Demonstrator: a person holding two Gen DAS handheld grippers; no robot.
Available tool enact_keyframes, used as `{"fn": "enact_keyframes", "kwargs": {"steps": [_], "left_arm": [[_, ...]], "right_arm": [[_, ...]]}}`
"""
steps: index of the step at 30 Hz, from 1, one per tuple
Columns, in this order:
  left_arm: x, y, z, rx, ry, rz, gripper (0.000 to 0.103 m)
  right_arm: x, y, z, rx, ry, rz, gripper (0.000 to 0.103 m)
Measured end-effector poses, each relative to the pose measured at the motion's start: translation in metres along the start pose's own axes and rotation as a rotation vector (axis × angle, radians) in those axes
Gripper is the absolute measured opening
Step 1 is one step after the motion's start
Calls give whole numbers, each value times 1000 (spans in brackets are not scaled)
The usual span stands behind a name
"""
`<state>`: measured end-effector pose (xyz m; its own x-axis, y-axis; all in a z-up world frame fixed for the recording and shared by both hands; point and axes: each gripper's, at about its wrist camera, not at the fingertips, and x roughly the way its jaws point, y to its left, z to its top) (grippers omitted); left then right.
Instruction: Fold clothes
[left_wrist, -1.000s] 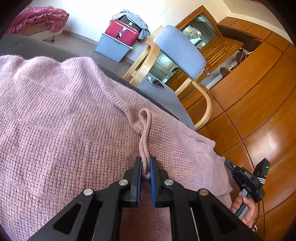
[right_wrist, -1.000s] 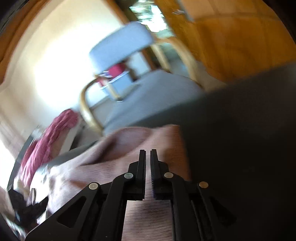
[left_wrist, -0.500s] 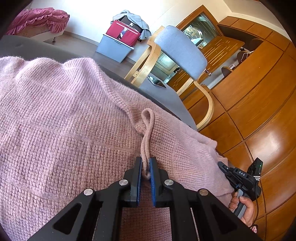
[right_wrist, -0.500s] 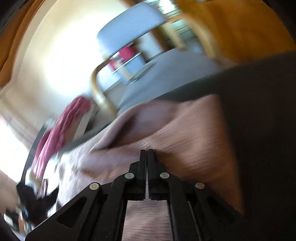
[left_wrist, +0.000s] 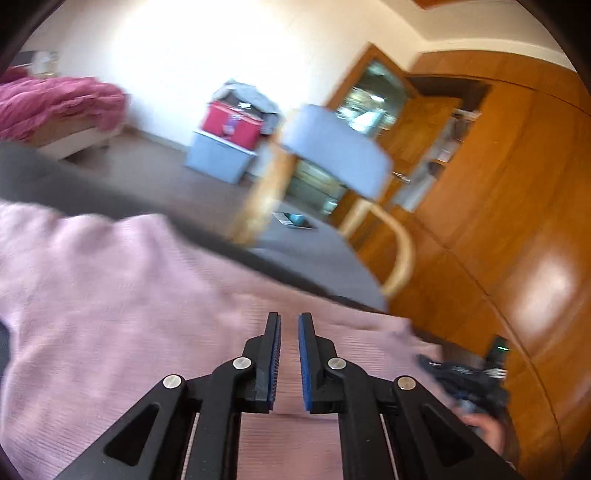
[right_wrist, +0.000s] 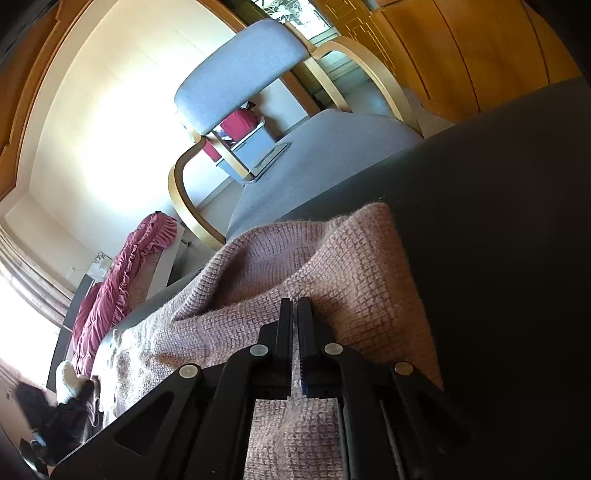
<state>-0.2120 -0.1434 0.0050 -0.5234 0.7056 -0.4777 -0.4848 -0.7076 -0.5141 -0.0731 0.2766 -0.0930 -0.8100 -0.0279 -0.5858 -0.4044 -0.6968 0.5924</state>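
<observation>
A pink knitted sweater (left_wrist: 122, 295) lies on a dark table (left_wrist: 44, 173). The left wrist view is blurred by motion. My left gripper (left_wrist: 288, 321) hangs just above the sweater with a narrow gap between its blue pads and nothing held. My right gripper (right_wrist: 294, 304) is shut on a fold of the sweater (right_wrist: 351, 266) near its edge by the bare dark table (right_wrist: 498, 221). The right gripper also shows low at the right of the left wrist view (left_wrist: 469, 376), held by a hand.
A grey chair with bent wooden arms (left_wrist: 332, 155) stands just beyond the table, a tablet (left_wrist: 295, 220) on its seat. Wooden cabinets (left_wrist: 517, 221) fill the right. A bed with a magenta cover (left_wrist: 55, 107) and a red bag on a grey box (left_wrist: 229, 125) stand by the far wall.
My left gripper has let go of the sweater's knitted loop, opened slightly and lifted away. My right gripper has closed on the sweater's edge and pulled it over.
</observation>
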Motion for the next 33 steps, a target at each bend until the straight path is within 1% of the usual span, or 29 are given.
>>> {"fn": "enact_keyframes", "kwargs": {"steps": [3,4,6,8,9,11,13,14,15,16,17,18,22,24,27,32,33], "left_arm": [[25,-54,-4,70,90,-96,7],[35,-68,-7,94,113,-115,7],[62,-97,-19,143,164,-132,7],[94,-114,-28,156,222,-145,7],[109,-117,-34,154,250,-148,7],[127,-112,-42,141,277,-120,7],[136,-94,-46,77,293,-81,7],[140,-84,-48,43,301,-62,3],[140,-71,-46,-32,307,-99,3],[138,-64,-44,-62,304,-104,3],[135,-61,-42,-68,295,-93,2],[133,-60,-41,-49,286,-84,2],[115,-43,-35,-47,241,-58,2],[104,-20,-31,-89,217,-31,1],[90,12,-27,-171,191,-43,1],[73,41,-28,-275,95,49,1],[70,43,-28,-283,82,68,1]], "right_arm": [[0,0,1,-1,1,0,3],[0,0,1,-1,1,2,3],[0,-1,1,3,2,7,3],[-1,-1,1,4,5,13,3],[-1,-1,1,5,7,16,3],[0,-2,0,9,9,24,3],[0,-4,0,15,11,32,3],[0,-4,0,17,12,35,3],[1,-3,0,15,15,37,3],[2,-2,0,12,18,36,3],[2,-1,0,8,19,34,3],[2,-1,-1,5,21,35,3],[2,-3,-2,20,19,47,3],[2,-2,-1,18,19,44,3],[2,-1,-2,17,19,42,3],[2,-2,-3,21,17,44,2],[2,-2,-3,22,17,44,2]]}}
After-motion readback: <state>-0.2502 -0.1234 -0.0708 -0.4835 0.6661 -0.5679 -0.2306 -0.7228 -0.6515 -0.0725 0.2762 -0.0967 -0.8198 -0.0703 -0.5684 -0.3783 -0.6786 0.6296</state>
